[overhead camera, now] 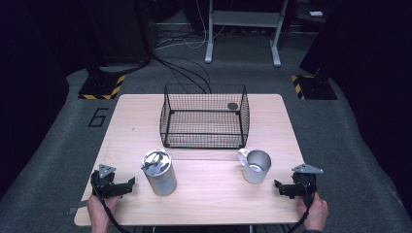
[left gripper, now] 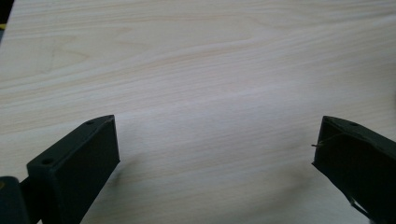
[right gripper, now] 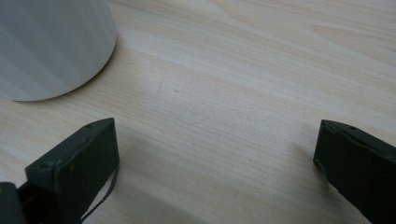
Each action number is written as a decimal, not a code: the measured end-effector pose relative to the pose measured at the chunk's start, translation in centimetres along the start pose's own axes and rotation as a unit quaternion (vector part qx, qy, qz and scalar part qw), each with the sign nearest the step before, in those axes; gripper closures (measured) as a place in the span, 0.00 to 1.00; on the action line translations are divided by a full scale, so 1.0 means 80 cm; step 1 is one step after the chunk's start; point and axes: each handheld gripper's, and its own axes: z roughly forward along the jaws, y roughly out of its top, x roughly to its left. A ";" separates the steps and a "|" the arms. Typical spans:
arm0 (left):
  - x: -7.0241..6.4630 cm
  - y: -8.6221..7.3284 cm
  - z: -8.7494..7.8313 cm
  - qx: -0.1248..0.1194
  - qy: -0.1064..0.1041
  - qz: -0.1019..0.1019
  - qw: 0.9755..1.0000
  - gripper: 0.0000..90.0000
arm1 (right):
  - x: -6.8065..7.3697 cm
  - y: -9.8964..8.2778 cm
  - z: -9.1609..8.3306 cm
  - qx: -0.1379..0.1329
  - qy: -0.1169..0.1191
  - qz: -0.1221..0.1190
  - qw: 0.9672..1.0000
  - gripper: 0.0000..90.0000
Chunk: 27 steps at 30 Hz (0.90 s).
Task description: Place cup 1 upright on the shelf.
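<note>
A tall metal canister with several utensils in it stands near the table's front left. A steel mug with a white handle stands at the front right; its grey side fills the upper left of the right gripper view. My left gripper rests at the front left corner, just left of the canister, open over bare wood. My right gripper sits at the front right, just right of the mug, open with nothing between its jaws.
A black wire basket stands at the back middle of the wooden table, with a small dark round thing at its far right corner. Beyond the table are cables, stand legs and a grey carpet.
</note>
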 end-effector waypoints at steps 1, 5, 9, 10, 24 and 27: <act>-0.003 0.001 -0.008 -0.004 -0.013 0.000 1.000 0.00 | 0.000 0.000 0.000 0.000 0.000 0.001 1.000 0.00; -0.010 0.002 -0.023 -0.019 -0.029 0.001 0.999 0.00 | 0.000 0.000 0.000 0.000 0.000 0.001 1.000 0.00; -0.017 0.004 -0.036 -0.027 -0.047 0.008 0.999 0.00 | 0.000 0.000 0.000 0.000 0.000 0.001 1.000 0.00; -0.019 0.004 -0.038 -0.034 -0.050 0.006 0.998 0.00 | 0.000 0.000 0.000 0.000 0.000 0.001 1.000 0.00; -0.040 0.016 -0.064 -0.062 -0.101 0.029 0.993 0.00 | 0.000 0.000 0.000 0.000 0.000 0.001 1.000 0.00; -0.046 0.020 -0.072 -0.068 -0.123 0.031 0.990 0.00 | 0.000 0.000 0.000 0.000 0.000 0.001 1.000 0.00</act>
